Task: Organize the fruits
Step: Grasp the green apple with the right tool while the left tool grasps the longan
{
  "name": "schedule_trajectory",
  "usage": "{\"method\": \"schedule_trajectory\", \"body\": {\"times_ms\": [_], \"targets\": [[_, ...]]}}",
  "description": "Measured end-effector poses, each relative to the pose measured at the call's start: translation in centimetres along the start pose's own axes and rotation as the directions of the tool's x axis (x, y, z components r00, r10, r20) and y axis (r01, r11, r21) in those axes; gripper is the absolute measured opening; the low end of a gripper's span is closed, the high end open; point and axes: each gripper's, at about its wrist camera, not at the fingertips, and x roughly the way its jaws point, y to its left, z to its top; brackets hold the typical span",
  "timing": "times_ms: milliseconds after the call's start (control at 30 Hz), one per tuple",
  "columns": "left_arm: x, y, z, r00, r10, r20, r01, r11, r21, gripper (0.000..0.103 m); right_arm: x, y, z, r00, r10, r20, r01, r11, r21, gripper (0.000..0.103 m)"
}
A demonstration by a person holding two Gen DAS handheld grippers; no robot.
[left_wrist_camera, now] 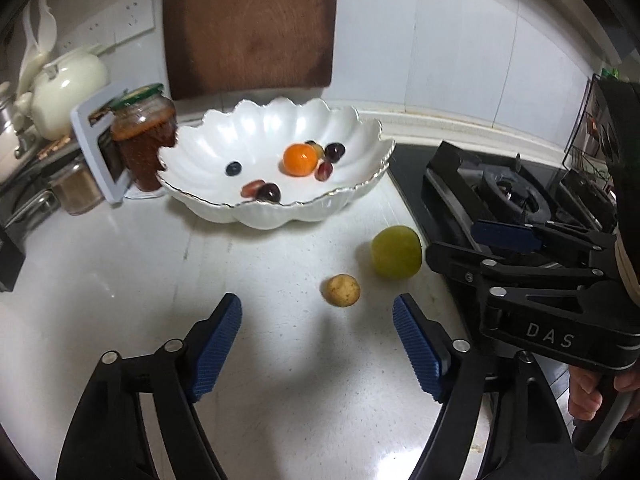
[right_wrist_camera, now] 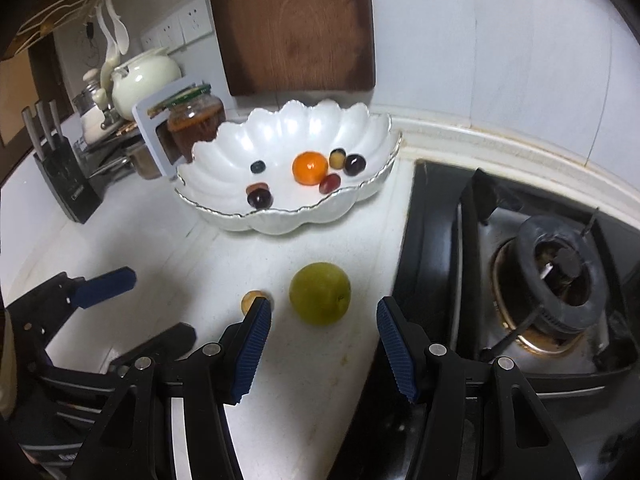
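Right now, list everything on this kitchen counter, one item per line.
scalloped bowl: one, white, back of the counter.
orange: one, orange, in the bowl.
dark grapes: about four, red to purple, in the bowl.
blueberry: one, dark blue, in the bowl.
small yellow fruit: one, in the bowl behind the orange.
green fruit: one, round, on the counter near the stove.
small tan fruit: one, on the counter beside the green fruit.
jar: one, red contents, green lid, left of the bowl.
cutting board: one, brown, against the wall.
teapot: one, cream, far left.
knife block: one, black, far left.
gas stove: one, black, right.
left tool: open, empty.
right tool: open, empty.
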Motion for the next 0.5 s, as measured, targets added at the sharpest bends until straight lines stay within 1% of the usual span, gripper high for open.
{"method": "schedule_trajectory", "body": {"times_ms": [100, 200, 233, 267, 433, 500], "targets": [[1.1, 0.1, -0.1, 1.0, -0.024, -0.009, 0.024, 1.0, 0.003, 0.074, 1.1, -0.1, 0.1, 1.0, 0.011, -0.024, -0.011, 1.0, 0.004, 0.057], [2.1, 0.2, 0.0, 0.999, -0.034, -0.011, 0.035, 0.999, 0.016, 0.071, 2.1, -0.1, 0.2, 0.998, 0.032, -0.045, -0.031, 0.999, 0.011, 0.056], [2.3, 0.2, 0.0, 0.999, -0.035, -0.011, 0.035, 0.999, 0.02, 0.069, 2.5, -0.1, 0.2, 0.998, 0.037, -0.054, -0.036, 0.999, 0.014, 0.056], [2.6, 0.2, 0.0, 0.999, -0.037, -0.013, 0.038, 0.999, 0.027, 0.066, 2.8, -0.1, 0.3, 0.998, 0.037, -0.06, -0.036, 0.999, 0.017, 0.056], [3.9, -0.2, 0.2, 0.999, -0.046, -0.017, 0.047, 0.996, 0.075, 0.061, 4.2, -0.3, 0.6, 0.995, 0.052, -0.081, -0.049, 0.998, 0.032, 0.056], [4.3, -0.5, 0.3, 0.999, -0.042, -0.017, 0.044, 0.994, 0.101, 0.061, 4.6, -0.4, 0.8, 0.995, 0.056, -0.088, -0.053, 0.998, 0.035, 0.056]]}}
